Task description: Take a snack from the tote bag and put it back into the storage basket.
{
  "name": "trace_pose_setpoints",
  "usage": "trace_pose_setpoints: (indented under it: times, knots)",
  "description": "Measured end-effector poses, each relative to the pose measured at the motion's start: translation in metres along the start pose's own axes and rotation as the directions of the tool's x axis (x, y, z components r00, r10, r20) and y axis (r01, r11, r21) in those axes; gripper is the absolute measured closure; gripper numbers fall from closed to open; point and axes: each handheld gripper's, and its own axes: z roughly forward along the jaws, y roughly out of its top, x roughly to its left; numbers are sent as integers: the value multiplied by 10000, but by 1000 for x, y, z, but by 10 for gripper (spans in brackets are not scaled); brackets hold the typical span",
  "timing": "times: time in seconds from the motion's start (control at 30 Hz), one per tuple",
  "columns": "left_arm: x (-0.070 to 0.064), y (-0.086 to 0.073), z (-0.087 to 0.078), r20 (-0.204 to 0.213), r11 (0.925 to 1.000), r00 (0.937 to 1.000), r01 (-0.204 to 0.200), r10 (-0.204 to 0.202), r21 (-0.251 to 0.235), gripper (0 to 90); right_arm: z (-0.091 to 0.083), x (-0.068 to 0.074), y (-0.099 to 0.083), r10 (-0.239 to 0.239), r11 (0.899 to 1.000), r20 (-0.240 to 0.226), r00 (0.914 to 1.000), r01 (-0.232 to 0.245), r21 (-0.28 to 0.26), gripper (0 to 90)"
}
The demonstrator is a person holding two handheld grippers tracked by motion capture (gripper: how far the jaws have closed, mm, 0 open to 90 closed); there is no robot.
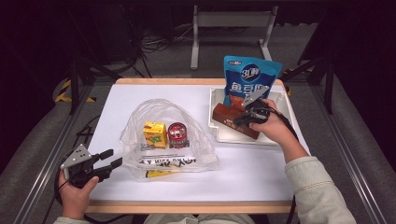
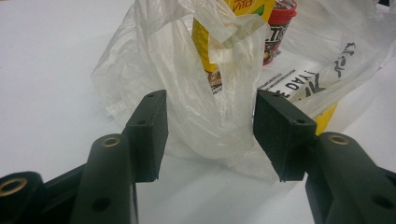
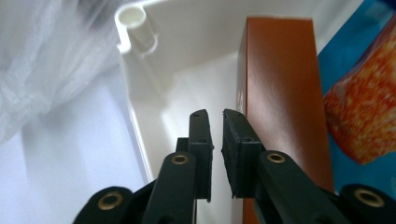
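Packing stage: brown box point(image 1: 236, 122) lies in the white tray point(image 1: 280, 135), not yet lifted.
Right gripper point(image 3: 215, 122): jaws nearly pressed together, empty, just beside the box.
Left gripper point(image 2: 210, 133): jaws spread, facing the plastic bag point(image 1: 166, 140).
Done: yellow carton point(image 1: 155, 134) and red-lidded cup point(image 1: 177, 133) bagged.
Left: box, blue pouch point(image 1: 250, 77).
Surface: white table point(image 1: 243, 172).
Room: dim, cables on floor.
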Motion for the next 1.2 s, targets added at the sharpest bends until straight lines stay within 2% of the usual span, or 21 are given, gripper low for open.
trace_pose_setpoints:
  times: [0.4, 0.5, 0.73, 1.03, 1.13, 1.2]
  knots:
    - [-1, 0, 0, 20, 10000, 10000, 35, -35, 5, 460, 5, -3, -11, 240, 9961, 21, 9997, -240, 848, 896]
    - [0, 0, 0, 23, 10000, 10000, 47, -47, 10, 459, 6, -5, -13, 357, 9927, 162, 9992, -373, 1146, 898]
    - [0, 0, 0, 13, 10000, 10000, 38, -38, 7, 460, 4, -10, -17, 501, 9906, 571, 9971, -569, 1246, 899]
    - [0, 0, 0, 20, 10000, 10000, 48, -48, 21, 459, -3, -20, -25, 956, 9853, 1206, 9881, -1112, 1300, 899]
    - [0, 0, 0, 17, 10000, 10000, 41, -41, 29, 459, -3, -23, -28, 1039, 9810, 1421, 9844, -1250, 1483, 900]
    - [0, 0, 1, 6, 10000, 10000, 34, -34, 31, 460, -3, -24, -30, 1113, 9797, 1415, 9837, -1325, 1504, 899]
